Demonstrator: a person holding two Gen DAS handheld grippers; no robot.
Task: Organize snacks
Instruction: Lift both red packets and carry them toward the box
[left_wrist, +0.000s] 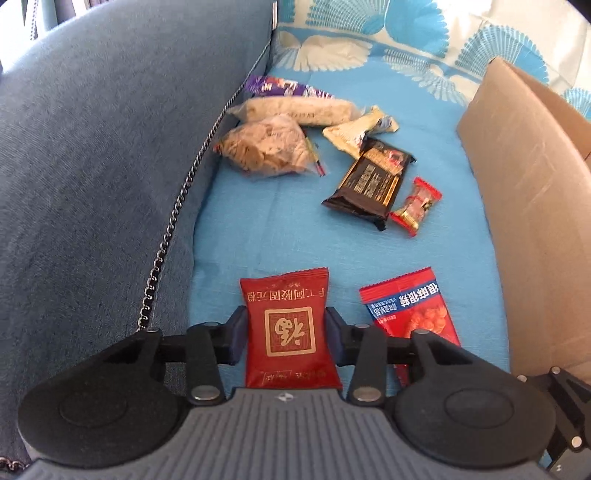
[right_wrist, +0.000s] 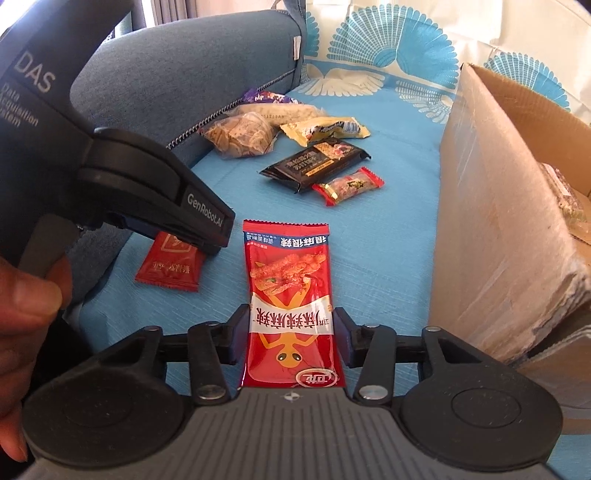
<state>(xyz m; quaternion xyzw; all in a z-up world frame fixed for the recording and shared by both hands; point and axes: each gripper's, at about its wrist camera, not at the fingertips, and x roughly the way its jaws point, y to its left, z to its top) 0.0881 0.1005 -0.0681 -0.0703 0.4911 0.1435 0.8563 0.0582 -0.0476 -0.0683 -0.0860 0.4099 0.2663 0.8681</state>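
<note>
My left gripper (left_wrist: 286, 334) is shut on a dark red packet with a gold square seal (left_wrist: 290, 328), its pads pressing both sides; the packet also shows under the left gripper in the right wrist view (right_wrist: 171, 267). My right gripper (right_wrist: 290, 336) is shut on a bright red spicy snack packet (right_wrist: 291, 295), which also shows in the left wrist view (left_wrist: 408, 306). Both packets lie on or just above the blue sofa cover (left_wrist: 280, 229). The cardboard box (right_wrist: 502, 221) stands open to the right.
Farther back lie a black bar packet (left_wrist: 369, 184), a small red candy (left_wrist: 415, 206), a clear bag of crackers (left_wrist: 266, 147), a long pale packet (left_wrist: 299, 109), a yellow packet (left_wrist: 360, 129) and a purple packet (left_wrist: 280, 88). A blue cushion (left_wrist: 110, 166) with a chain is on the left.
</note>
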